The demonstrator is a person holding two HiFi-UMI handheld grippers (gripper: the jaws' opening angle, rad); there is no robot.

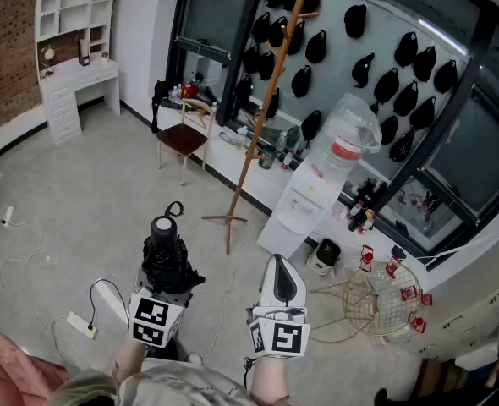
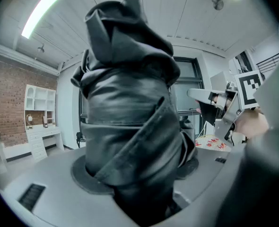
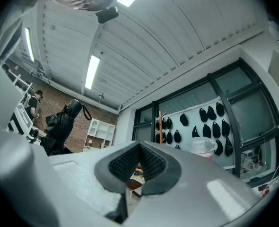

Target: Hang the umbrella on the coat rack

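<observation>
A folded black umbrella [image 1: 167,256] stands upright in my left gripper [image 1: 167,276], which is shut on its bunched fabric; the round handle with its wrist loop [image 1: 174,209] points up. In the left gripper view the umbrella [image 2: 130,122] fills the space between the jaws and hides the pads. My right gripper [image 1: 278,262] is beside it on the right, shut and holding nothing; its ribbed pads [image 3: 151,164] meet. The wooden coat rack [image 1: 266,117] stands ahead of both grippers on the floor, its pegs bare; it also shows far off as the coat rack [image 3: 160,125].
A water dispenser [image 1: 304,197] with a big bottle stands right of the rack. A chair [image 1: 184,138] and a white desk [image 1: 76,79] are to the left. Black caps [image 1: 385,83] hang on the wall. A gold wire basket [image 1: 376,299] and a power strip [image 1: 82,325] lie on the floor.
</observation>
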